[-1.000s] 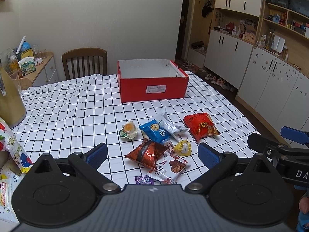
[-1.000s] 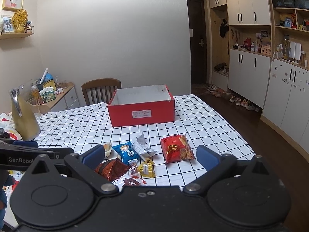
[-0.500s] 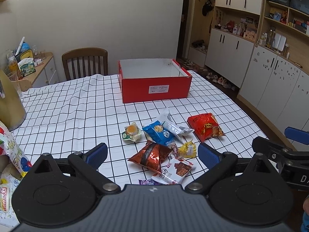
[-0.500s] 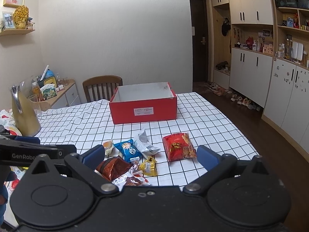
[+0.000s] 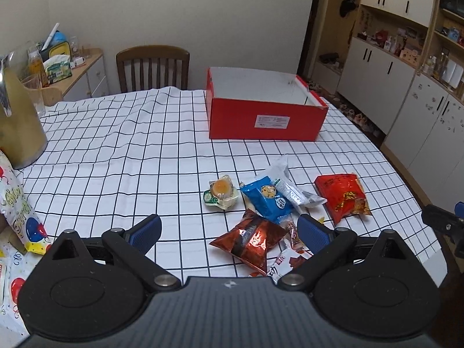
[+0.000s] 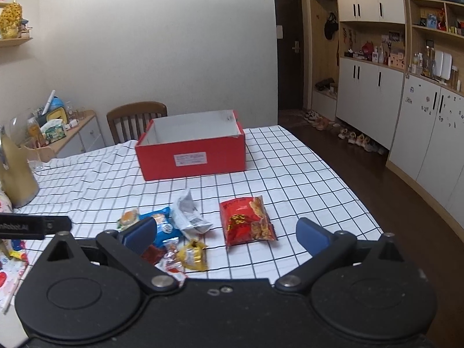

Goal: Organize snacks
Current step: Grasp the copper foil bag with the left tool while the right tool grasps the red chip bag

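An open, empty red box [image 5: 262,116] stands at the far side of the checked tablecloth; it also shows in the right wrist view [image 6: 191,156]. Several snack packets lie in a loose cluster in front of it: a red bag [image 5: 342,197] [image 6: 246,221], a blue cookie packet [image 5: 268,200] [image 6: 161,226], a silver wrapper [image 5: 293,188] [image 6: 188,214], a brown foil bag [image 5: 250,239], a round pastry [image 5: 221,192] and a yellow candy [image 6: 192,255]. My left gripper [image 5: 229,232] is open above the brown bag. My right gripper [image 6: 226,236] is open above the red bag. Both hold nothing.
A wooden chair [image 5: 153,68] stands behind the table. A gold jug [image 5: 18,130] and colourful bags [image 5: 17,211] sit at the left edge. A side cabinet [image 5: 75,72] holds clutter. White cupboards [image 6: 420,121] line the right wall. The table's right edge [image 5: 406,179] drops to the floor.
Both grippers have moved forward and lower toward the snack cluster, so the packets and box look larger. Jaws stay open and nothing has been picked up.
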`<state>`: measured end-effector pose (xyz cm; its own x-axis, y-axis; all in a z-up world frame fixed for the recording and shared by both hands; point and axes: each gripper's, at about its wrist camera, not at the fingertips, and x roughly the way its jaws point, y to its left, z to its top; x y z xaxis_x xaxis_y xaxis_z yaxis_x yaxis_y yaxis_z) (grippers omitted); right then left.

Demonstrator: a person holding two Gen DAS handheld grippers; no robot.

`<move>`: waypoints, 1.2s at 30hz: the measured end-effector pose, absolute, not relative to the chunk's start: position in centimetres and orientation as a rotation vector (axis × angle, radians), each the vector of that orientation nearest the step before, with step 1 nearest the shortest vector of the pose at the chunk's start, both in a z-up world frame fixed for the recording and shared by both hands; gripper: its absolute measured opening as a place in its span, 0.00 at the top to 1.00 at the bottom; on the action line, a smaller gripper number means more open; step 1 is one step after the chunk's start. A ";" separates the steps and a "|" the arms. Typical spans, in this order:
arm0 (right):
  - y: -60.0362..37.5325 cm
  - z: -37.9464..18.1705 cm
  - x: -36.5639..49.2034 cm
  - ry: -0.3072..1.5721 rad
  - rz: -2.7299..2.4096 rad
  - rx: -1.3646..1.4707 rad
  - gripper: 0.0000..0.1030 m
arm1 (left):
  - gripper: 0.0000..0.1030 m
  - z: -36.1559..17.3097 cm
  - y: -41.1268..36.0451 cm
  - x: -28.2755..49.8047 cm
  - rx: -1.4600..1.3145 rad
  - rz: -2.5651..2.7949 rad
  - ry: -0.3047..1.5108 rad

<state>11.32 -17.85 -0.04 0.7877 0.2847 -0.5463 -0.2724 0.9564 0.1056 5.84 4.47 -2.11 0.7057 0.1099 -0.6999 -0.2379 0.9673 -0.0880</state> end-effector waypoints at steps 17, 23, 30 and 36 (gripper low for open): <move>-16.3 -6.5 23.7 0.763 0.328 -0.070 0.01 | 0.03 -8.4 3.9 13.1 -0.102 0.076 0.959; -15.1 -9.0 27.3 0.836 0.342 -0.089 0.01 | 0.03 -10.8 3.4 14.6 -0.037 0.052 1.015; -14.1 -11.4 29.5 0.924 0.352 -0.117 0.01 | 0.04 -12.5 3.5 16.1 -0.044 -0.010 1.074; -13.9 -12.7 30.7 0.988 0.361 -0.135 0.02 | 0.11 -13.2 3.6 16.7 -0.033 -0.028 1.103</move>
<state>30.74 -13.85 -12.69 0.4969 0.2363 -0.8350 -0.3575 0.9325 0.0511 16.69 3.59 -13.17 0.4503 -0.0392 -0.8920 0.0061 0.9991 -0.0408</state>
